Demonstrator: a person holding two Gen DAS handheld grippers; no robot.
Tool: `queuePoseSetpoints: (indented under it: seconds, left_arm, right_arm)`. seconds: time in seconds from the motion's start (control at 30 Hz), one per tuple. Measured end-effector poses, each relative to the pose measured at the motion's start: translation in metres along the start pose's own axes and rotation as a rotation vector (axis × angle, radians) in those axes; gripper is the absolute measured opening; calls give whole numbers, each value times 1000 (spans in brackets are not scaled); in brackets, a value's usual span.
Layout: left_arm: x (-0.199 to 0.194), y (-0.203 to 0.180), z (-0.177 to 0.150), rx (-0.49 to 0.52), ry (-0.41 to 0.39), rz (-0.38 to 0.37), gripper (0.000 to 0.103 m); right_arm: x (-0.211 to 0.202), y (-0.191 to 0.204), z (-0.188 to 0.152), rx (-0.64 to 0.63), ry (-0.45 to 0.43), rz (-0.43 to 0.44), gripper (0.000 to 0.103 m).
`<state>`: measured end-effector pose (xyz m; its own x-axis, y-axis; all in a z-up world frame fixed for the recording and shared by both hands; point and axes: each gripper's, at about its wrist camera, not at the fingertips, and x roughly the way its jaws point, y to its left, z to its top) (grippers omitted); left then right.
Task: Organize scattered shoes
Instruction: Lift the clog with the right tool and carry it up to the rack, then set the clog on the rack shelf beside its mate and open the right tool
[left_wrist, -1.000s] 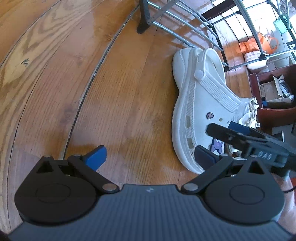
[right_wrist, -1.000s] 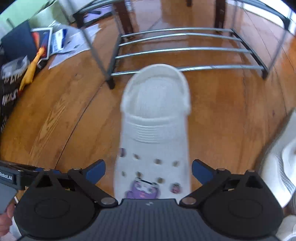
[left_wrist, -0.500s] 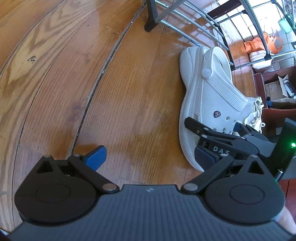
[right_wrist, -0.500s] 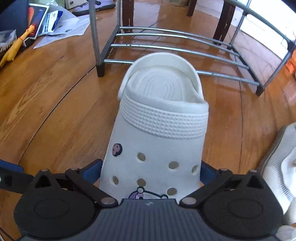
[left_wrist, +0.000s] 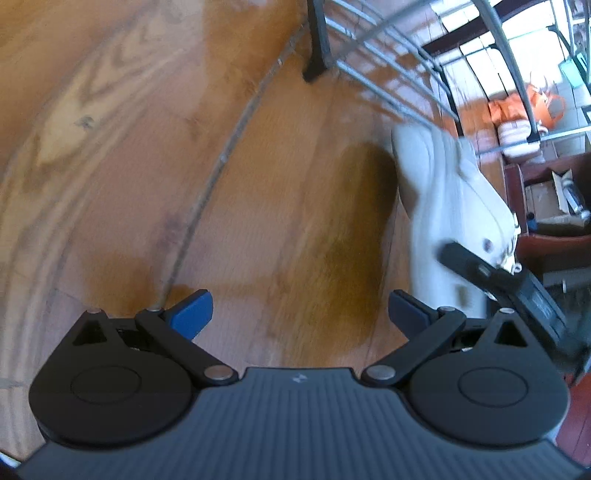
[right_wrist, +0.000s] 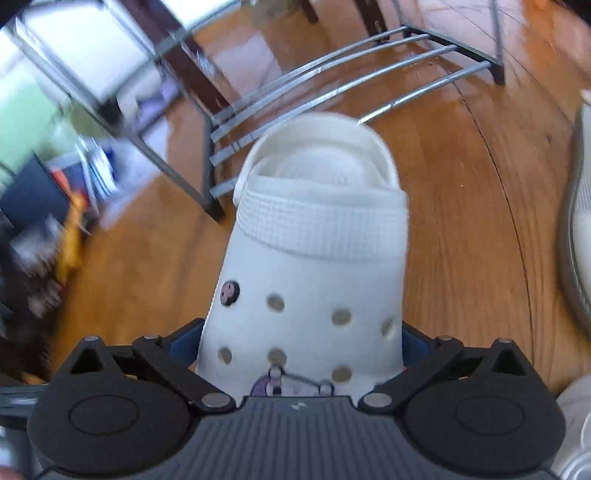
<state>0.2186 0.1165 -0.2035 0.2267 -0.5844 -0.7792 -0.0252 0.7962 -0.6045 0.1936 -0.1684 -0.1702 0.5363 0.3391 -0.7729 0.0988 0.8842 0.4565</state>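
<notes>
While my right gripper (right_wrist: 301, 345) pinches the clog (right_wrist: 314, 258), rack (right_wrist: 332, 85) ahead, my left gripper (left_wrist: 299, 310) spread over floor (left_wrist: 147, 147).

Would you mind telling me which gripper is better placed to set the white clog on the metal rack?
Right. Its fingers already flank the white clog, toe end, facing the metal rack. The left gripper is open over bare floor.

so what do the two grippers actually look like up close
Both match: the left gripper and right gripper have a dark grey ribbed body with a small white logo, two round black discs, black linkage arms with silver pivots, and blue-padded fingers.
</notes>
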Motion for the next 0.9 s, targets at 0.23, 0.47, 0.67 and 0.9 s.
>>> queuePoseSetpoints:
  seconds: [0.23,0.47,0.67,0.9]
  left_arm:
    - [-50,-48,-5,73,-39,-106,103]
    - [-105,-90,-20,136,-144,-142,103]
    - [-122,-105,-30,157,-129,-242,103]
    - [-118,-123,-38,177,-154,-285,103]
  right_arm:
    - [-53,4,0,35,-80,134,102]
    - [-137,51,35,-139,-263,245,102]
    - [-203,105,78,-304,-308,249,102]
    - [-224,156,120,-421,-346,191,102]
